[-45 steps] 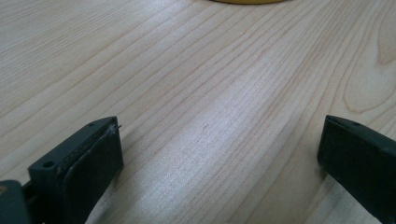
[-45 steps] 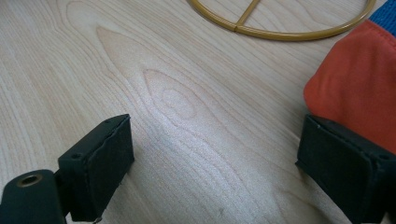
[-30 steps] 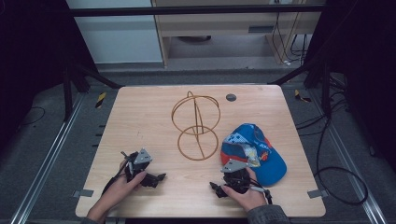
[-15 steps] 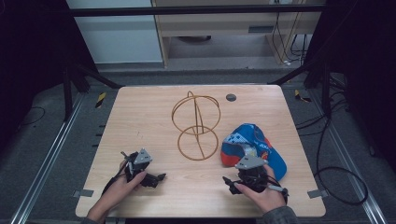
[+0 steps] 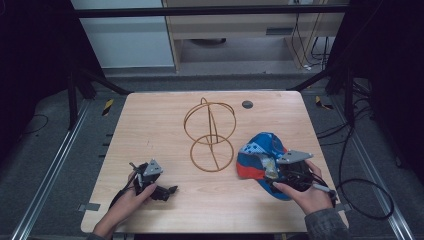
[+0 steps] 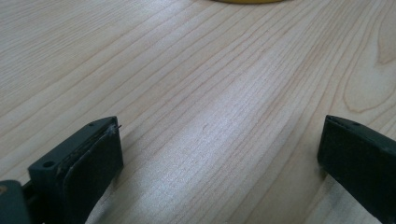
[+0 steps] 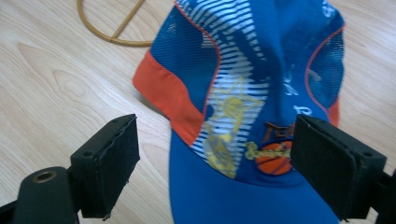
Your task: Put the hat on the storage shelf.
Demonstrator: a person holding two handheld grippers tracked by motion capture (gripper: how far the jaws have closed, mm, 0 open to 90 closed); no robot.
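A blue baseball cap point(image 7: 261, 93) with orange panels is laid flat, its brim between the fingers point(image 7: 109, 161).

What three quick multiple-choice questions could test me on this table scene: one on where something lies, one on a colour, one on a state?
1. Where does the blue and orange mesh baseball cap lie, seen from above?
A. right of the golden wire ring stand
B. left of it
C. on top of it

2. What colour is the cap's brim?
A. blue
B. green
C. white

3. How do the jaws of the right gripper stand?
A. pressed shut on the brim
B. wide apart above the cap
C. closed on the wire stand

Answers: 1 A, the high view shows the cap on the light wooden table to the stand's right. 2 A, the right gripper view shows a blue brim. 3 B, both black jaws stand apart there, with the cap below and between them.
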